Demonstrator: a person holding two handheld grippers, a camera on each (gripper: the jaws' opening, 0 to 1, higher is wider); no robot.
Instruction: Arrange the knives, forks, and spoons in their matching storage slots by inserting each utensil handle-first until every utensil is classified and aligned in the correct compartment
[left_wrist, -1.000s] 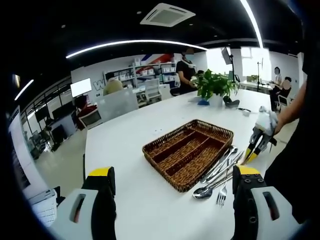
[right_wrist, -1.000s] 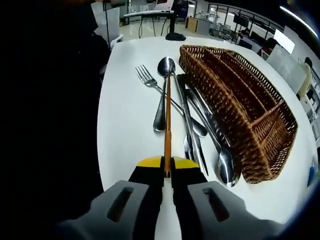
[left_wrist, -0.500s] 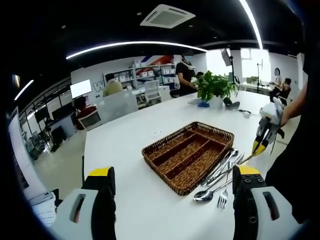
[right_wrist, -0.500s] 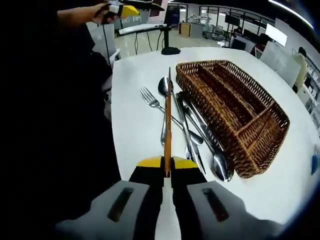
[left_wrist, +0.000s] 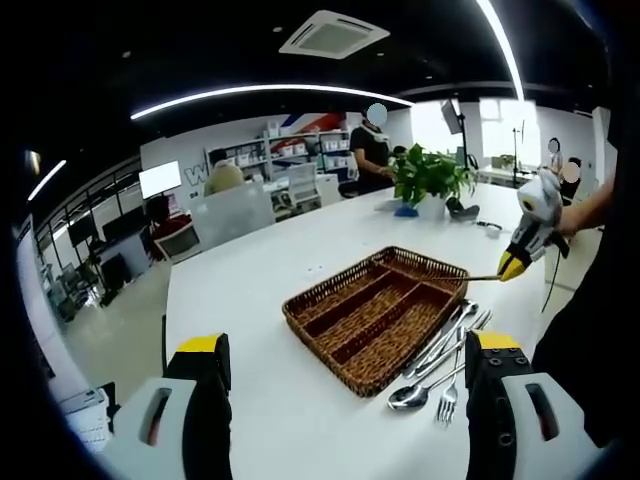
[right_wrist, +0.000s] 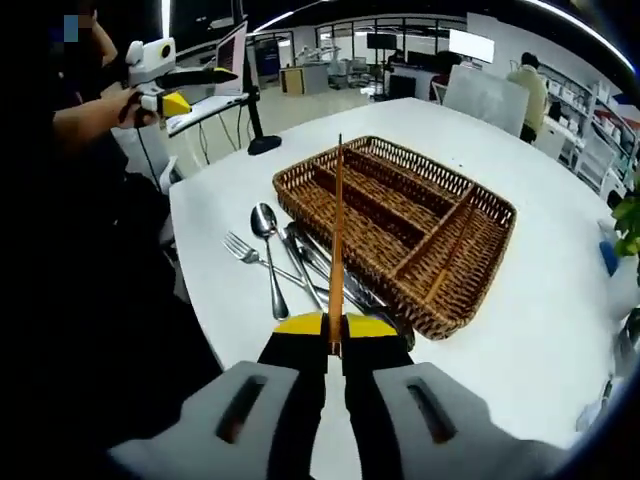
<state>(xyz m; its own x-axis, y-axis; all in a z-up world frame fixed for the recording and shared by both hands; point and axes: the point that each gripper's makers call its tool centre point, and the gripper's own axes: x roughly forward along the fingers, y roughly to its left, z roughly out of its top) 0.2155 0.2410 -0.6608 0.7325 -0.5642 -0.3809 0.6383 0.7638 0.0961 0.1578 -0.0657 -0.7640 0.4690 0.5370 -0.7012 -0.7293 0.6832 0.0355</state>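
A brown wicker tray (left_wrist: 300, 312) with long slots lies on the white table (left_wrist: 250, 270). Beside it lies a pile of steel cutlery (left_wrist: 440, 350), with a spoon (left_wrist: 410, 396) and a fork (left_wrist: 447, 396) at the near end. My left gripper (left_wrist: 348, 345) hangs open well above the table, with nothing between its fingers. My right gripper (right_wrist: 335, 330) is shut on a thin brown utensil (right_wrist: 337, 230), held in the air and pointing over the wicker tray (right_wrist: 430, 322). The same right gripper (left_wrist: 514, 264) appears at the tray's far right corner. A spoon (right_wrist: 267, 240) and a fork (right_wrist: 240, 247) lie left of the tray.
A potted plant (left_wrist: 430, 170) stands at the table's far end. A stand with a round black base (right_wrist: 262, 145) is at one table corner. People sit and stand behind the table. A hand holds my left gripper (right_wrist: 172, 100) beyond the table edge.
My right gripper has lifted the thin brown utensil off the cutlery pile and swung it towards the tray. The left gripper has stayed open and nearly still.
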